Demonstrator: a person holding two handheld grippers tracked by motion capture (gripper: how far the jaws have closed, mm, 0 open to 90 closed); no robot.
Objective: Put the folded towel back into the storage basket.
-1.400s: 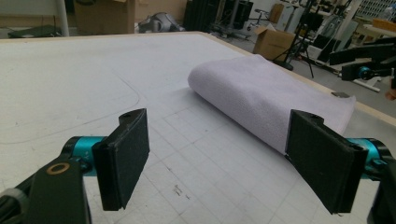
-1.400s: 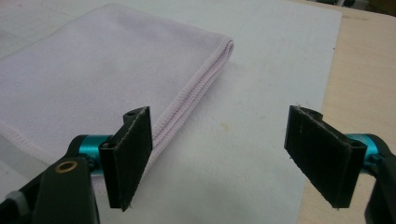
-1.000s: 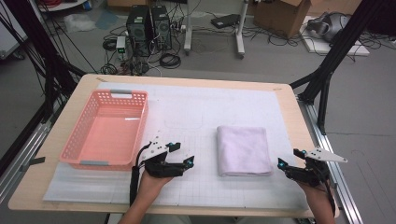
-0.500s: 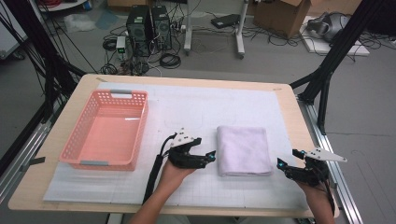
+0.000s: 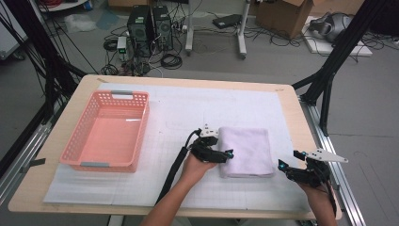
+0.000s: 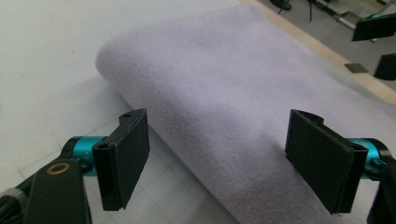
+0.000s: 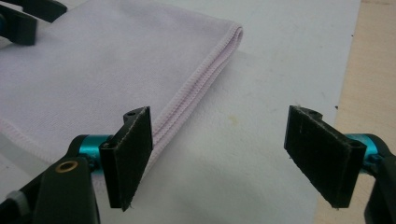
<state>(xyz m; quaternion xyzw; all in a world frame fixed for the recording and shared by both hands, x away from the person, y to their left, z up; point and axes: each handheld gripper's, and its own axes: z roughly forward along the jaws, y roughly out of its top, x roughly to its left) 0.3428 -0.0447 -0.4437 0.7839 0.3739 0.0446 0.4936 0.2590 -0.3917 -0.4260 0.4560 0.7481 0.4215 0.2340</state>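
Towel (image 5: 247, 151), pale lilac, folded flat, stitched hems, between wide-open left hand-held gripper (image 5: 225, 155) and wide-open right hand-held gripper (image 5: 284, 168).

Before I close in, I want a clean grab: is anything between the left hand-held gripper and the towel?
Nothing visible. The left hand-held gripper is open at the towel, its folded edge between the jaws, bare mat beside it.

The towel (image 6: 233, 107) is soft, matt, napped cloth with stitched hems. The basket (image 5: 109, 132) is glossy perforated plastic. A matt white gridded sheet (image 5: 179, 108) covers the pale wood surface (image 5: 291, 101). The jaws are matt black.
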